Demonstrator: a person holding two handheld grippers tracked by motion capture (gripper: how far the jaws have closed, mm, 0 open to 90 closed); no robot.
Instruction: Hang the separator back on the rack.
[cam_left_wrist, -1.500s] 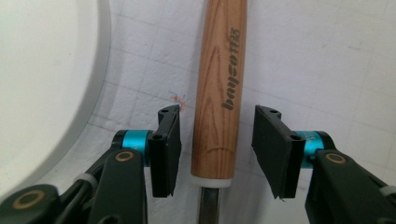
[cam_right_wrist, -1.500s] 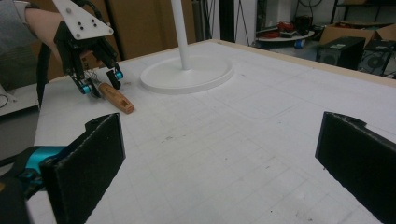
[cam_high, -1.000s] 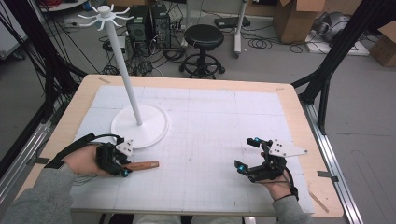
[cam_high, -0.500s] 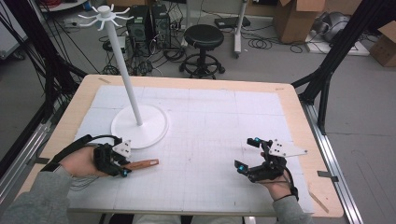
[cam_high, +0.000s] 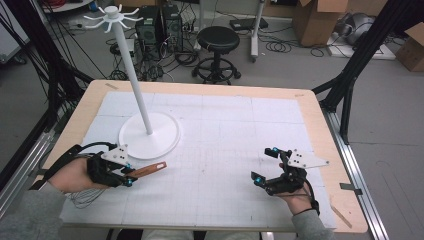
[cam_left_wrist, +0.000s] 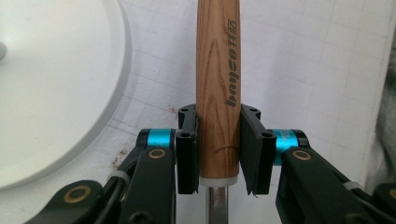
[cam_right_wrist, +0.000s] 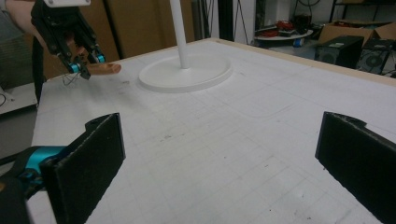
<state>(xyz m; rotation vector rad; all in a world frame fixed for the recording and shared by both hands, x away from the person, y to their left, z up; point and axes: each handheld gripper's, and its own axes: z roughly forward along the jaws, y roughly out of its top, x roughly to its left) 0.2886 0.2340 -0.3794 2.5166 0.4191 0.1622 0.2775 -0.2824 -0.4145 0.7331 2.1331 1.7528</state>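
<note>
Clamping a wooden-handled utensil (cam_left_wrist: 217, 88) at the desk's (cam_high: 240, 125) seven o'clock, the left hand-held gripper (cam_high: 125, 175) had it lifted, hanging on the white stand (cam_high: 148, 134) seemingly left, while the right hand-held gripper (cam_high: 265, 167) gaped empty.

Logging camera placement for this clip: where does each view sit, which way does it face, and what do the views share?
High view: above the person's side, looking forward and down on the white gridded table mat; both forearms enter below.
Left gripper view: on the left gripper, looking along its jaws clamping a brown wooden handle.
Right gripper view: on the right gripper, jaws apart, facing across the table.
Shared: all show the white round-based pole stand, the handle and the mat.
</note>
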